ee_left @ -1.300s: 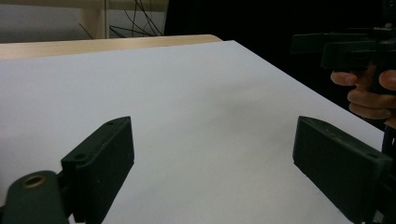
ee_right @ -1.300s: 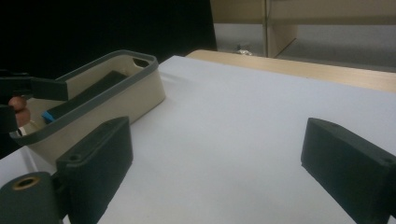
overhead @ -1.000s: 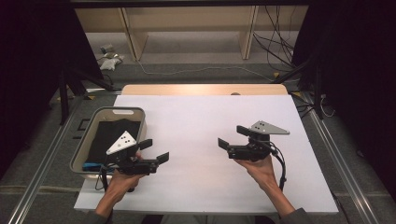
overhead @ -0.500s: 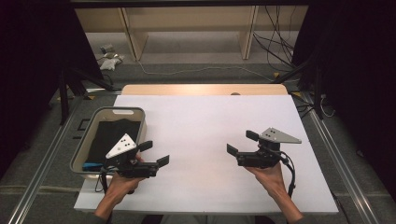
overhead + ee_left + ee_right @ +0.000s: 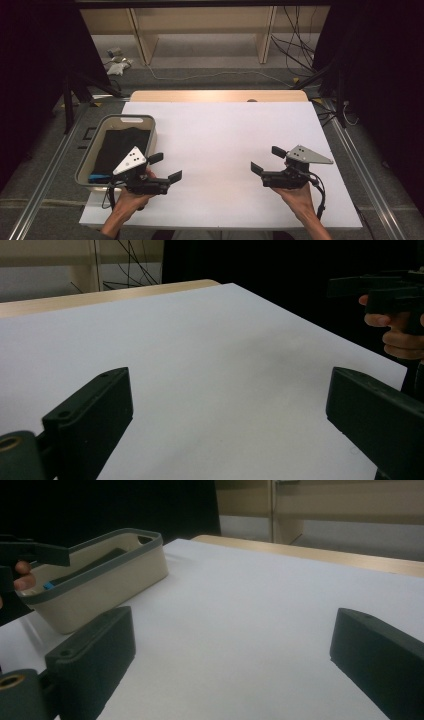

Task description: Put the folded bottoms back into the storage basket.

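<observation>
My left gripper hovers over the near left part of the white table top, just beside the right wall of the beige bin with the grey rim. Its jaws stand wide apart and have just been opening further, with nothing between them; in the left gripper view I see only bare white surface in the gap. My left hand wraps the handle from below.

My right gripper hangs over the near right part of the same sheet, well apart from the left one, its jaws pointing toward the bin. They too are spread wide, have just been opening, and hold nothing; the right gripper view shows plain white table between the two black blocks. My right hand grips the handle, the cable looping off beside the wrist.

The bin sits at the left edge of the table. Inside it lies a dark cloth covering most of the floor, with a small blue thing at the near end. In the right gripper view the bin stands off to the left, the blue thing showing just above its rim
</observation>
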A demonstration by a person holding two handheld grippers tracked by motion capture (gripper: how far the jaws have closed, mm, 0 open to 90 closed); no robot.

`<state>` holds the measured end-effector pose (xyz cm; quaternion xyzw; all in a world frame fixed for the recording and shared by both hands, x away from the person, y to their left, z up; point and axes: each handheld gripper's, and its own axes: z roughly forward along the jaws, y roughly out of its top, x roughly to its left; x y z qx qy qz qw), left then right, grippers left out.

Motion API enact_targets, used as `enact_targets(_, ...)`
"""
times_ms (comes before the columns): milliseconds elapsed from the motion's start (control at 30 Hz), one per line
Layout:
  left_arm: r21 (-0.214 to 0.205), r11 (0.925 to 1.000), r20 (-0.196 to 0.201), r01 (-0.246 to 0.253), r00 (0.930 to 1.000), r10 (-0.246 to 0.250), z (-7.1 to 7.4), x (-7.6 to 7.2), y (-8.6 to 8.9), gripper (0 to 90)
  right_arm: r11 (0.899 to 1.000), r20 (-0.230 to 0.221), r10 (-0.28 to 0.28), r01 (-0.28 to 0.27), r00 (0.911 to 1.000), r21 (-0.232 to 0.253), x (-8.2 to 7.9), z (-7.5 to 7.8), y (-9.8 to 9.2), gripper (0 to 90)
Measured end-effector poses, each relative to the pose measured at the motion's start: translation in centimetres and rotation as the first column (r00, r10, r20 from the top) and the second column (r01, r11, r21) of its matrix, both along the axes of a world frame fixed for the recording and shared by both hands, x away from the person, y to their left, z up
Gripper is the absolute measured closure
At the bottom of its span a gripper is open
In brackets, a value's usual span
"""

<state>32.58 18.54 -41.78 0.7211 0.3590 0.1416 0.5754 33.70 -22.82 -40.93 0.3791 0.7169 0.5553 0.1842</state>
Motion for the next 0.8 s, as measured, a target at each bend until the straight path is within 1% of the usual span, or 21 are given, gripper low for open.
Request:
enact_targets(67,0.006,1.0000,0.008,-0.002,1.0000,0.002,0.0,-0.1,0.0,4.1,1.000,-0.001,0.000,0.000,1.0000,0.003,-0.2,-0.1,-0.1,3.9)
enact_targets(133,0.001,1.0000,0.009,-0.005,0.9999,0.005,0.0,-0.2,0.0,3.3,1.000,-0.001,0.000,0.000,1.0000,0.006,-0.3,-0.1,-0.3,3.2)
enact_targets(233,0.013,0.9999,0.013,0.000,0.9999,0.000,-0.2,-0.4,-0.1,3.0,1.000,-0.002,-0.004,0.004,1.0000,0.007,-0.6,-0.2,-0.5,2.7)
enact_targets(300,0.006,1.0000,0.013,-0.001,0.9999,0.001,-0.2,-0.5,-0.1,2.5,1.000,0.000,-0.004,0.004,1.0000,0.008,-0.8,-0.3,-0.6,2.3)
enact_targets(333,0.004,1.0000,0.018,-0.002,0.9998,0.002,-0.2,-0.6,-0.1,2.4,1.000,-0.002,-0.006,0.006,1.0000,0.008,-1.0,-0.3,-0.7,2.1)
enact_targets(367,0.008,1.0000,0.027,-0.005,0.9996,0.005,-0.2,-0.6,0.0,2.4,1.000,0.007,-0.006,0.006,1.0000,0.002,-1.1,-0.4,-0.8,2.1)
enact_targets(433,0.005,0.9999,0.037,-0.014,0.9992,0.014,-0.3,-0.7,0.1,2.2,1.000,0.002,-0.012,0.012,0.9999,0.002,-1.4,-0.5,-0.9,2.1)
enact_targets(467,-0.005,0.9999,0.033,-0.016,0.9993,0.016,-0.4,-0.8,0.1,2.1,1.000,0.008,-0.013,0.013,0.9999,0.005,-1.5,-0.6,-1.0,2.1)
enact_targets(533,-0.008,0.9999,0.030,-0.014,0.9994,0.014,-0.6,-1.0,0.2,2.0,1.000,0.012,-0.018,0.018,0.9998,-0.006,-1.8,-0.7,-1.1,1.9)
enact_targets(567,-0.003,0.9999,0.032,-0.015,0.9994,0.015,-0.7,-1.1,0.2,1.8,1.000,0.011,-0.017,0.017,0.9998,-0.003,-2.0,-0.7,-1.2,1.9)
enact_targets(667,0.000,0.9999,0.036,-0.015,0.9992,0.015,-0.9,-1.4,0.2,1.1,1.000,0.025,-0.023,0.023,0.9994,-0.020,-2.4,-0.8,-1.4,1.7)
enact_targets(733,0.000,0.9998,0.045,-0.018,0.9988,0.018,-0.9,-1.6,0.1,1.0,0.999,0.029,-0.025,0.026,0.9992,-0.019,-2.6,-0.8,-1.6,1.6)
enact_targets(800,-0.002,0.9999,0.043,-0.017,0.9989,0.017,-0.9,-1.7,0.1,0.8,0.999,0.027,-0.031,0.031,0.9992,-0.015,-2.8,-0.9,-1.9,1.6)
